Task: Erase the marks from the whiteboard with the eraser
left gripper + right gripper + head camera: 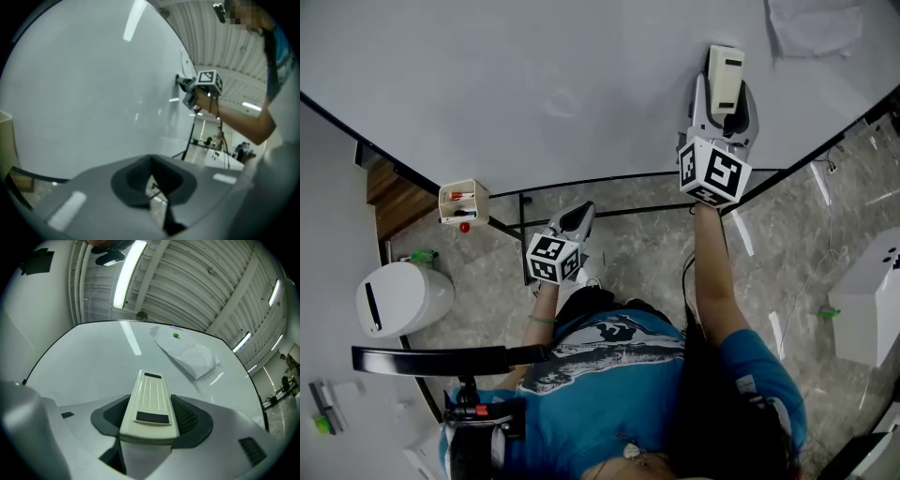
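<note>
Holding left gripper (573,221) low by the torso, fingers pressed together, empty. Reaching up with right gripper (724,101), fingers pinching the cream eraser (150,404) by its sides, two dark patches on its ribbed back. Pressing the eraser's front end against the whiteboard (534,84), toward its right side. Farther up the board, white paper sheet (190,355) pinned under a green dot (176,335).

Cream eraser (150,401) seemingly flat against whiteboard (89,362).
</note>
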`<state>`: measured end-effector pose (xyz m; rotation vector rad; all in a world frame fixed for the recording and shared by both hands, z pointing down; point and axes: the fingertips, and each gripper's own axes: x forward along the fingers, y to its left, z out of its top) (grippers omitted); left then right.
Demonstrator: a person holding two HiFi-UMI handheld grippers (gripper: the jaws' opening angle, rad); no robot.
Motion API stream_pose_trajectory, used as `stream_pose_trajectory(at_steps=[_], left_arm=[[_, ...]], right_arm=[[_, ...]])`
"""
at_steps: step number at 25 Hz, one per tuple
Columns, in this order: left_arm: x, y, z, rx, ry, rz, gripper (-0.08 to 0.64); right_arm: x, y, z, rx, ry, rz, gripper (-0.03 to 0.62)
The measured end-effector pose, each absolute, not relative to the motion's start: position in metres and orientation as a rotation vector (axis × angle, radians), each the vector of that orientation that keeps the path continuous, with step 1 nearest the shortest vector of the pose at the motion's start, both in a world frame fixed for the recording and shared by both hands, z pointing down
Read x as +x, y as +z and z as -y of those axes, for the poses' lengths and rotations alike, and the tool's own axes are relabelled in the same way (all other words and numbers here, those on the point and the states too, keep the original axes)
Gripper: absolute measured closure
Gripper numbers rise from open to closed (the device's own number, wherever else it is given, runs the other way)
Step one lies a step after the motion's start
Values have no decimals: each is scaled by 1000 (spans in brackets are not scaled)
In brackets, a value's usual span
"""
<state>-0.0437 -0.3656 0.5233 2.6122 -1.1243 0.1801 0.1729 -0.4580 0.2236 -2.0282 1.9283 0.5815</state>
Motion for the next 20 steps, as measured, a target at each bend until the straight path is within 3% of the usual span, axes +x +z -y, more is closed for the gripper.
stream_pose_trajectory(at_steps=[9, 16, 20], left_arm=[[-52, 525, 367, 2588, 173, 1161, 557], [-60, 522, 362, 2566, 161, 1213, 557], [-72, 522, 359, 2541, 145, 1262, 557]], right_arm=[[34, 238, 453, -1804, 922, -2223, 328], [-72, 287, 448, -1609, 1017, -2521, 328], [-95, 305, 450, -1550, 1019, -2590, 328]])
